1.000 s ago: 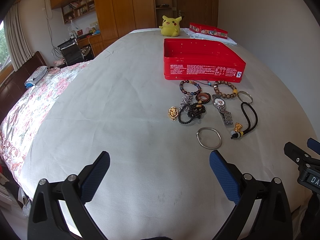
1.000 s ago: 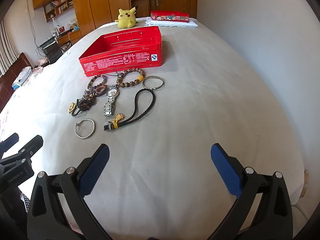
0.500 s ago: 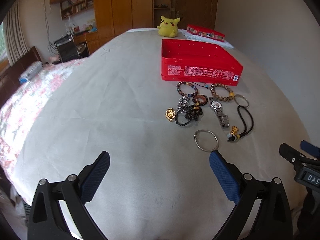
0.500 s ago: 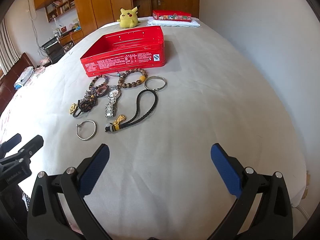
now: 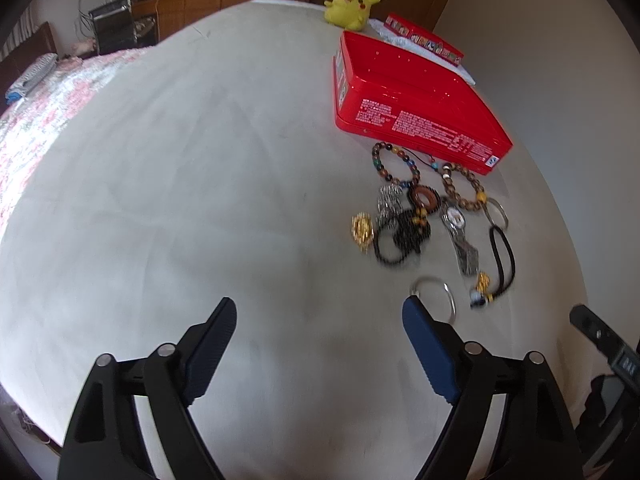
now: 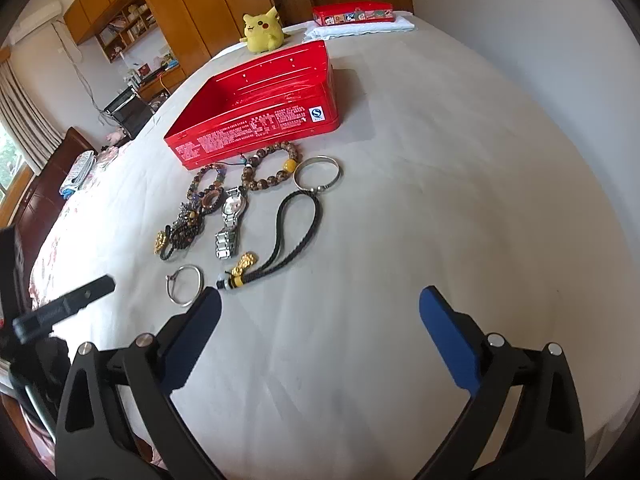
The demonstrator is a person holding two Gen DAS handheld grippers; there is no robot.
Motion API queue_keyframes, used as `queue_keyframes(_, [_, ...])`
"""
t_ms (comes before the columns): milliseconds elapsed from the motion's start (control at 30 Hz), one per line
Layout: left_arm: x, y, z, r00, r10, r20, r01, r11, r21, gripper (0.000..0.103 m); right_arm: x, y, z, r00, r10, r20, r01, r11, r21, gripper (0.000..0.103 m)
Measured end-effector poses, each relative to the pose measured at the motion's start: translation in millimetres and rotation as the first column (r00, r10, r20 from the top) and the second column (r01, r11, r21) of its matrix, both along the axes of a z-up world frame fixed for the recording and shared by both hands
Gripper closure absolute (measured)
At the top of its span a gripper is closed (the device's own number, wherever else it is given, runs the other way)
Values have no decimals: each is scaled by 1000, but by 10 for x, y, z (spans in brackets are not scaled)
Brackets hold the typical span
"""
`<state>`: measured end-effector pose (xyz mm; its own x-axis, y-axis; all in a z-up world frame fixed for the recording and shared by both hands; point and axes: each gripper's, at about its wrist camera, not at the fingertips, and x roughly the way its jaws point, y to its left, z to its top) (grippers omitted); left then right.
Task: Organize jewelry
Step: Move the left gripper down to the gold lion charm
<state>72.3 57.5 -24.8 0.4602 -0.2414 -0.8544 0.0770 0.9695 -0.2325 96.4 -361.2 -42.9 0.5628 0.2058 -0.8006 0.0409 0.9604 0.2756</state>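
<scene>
both grippers, left gripper [image 5: 319, 320] and right gripper [image 6: 320, 308], are spread wide and hold nothing. go slow, pinch the silver ring [image 6: 185, 291] by its edge, then drop it in the red box [image 6: 256, 116].

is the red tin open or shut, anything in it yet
Open, with no lid on the red tin. The visible inside looks empty; its near floor is hidden by the front wall. The jewelry lies outside on the bed.

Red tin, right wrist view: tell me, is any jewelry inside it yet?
No, the red tin shows only its bare red floor, while the watch and bracelets lie on the bed in front of it.
</scene>
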Motion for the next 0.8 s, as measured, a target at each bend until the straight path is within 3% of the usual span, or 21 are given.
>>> queue_keyframes(67, [183, -54, -36, 999, -17, -34, 18, 1000, 7, 25, 50, -7, 5, 1000, 7, -3, -7, 1000, 5, 10])
queue_keyframes(167, [462, -123, -129, 991, -60, -118, 56, 998, -35, 37, 148, -11, -19, 1000, 18, -20, -18, 1000, 11, 24])
queue_keyframes(300, [749, -173, -214, 983, -46, -180, 44, 999, -15, 52, 229, 10, -76, 999, 29, -31, -29, 1000, 10, 27])
queue_keyframes(667, [967, -395, -254, 978, -79, -194, 95, 993, 73, 57, 399, 15, -178, 998, 33, -51, -33, 999, 4, 27])
queue_keyframes(800, [977, -468, -278, 978, -85, -188, 108, 987, 117, 65, 427, 45, -181, 998, 39, -49, -39, 999, -2, 27])
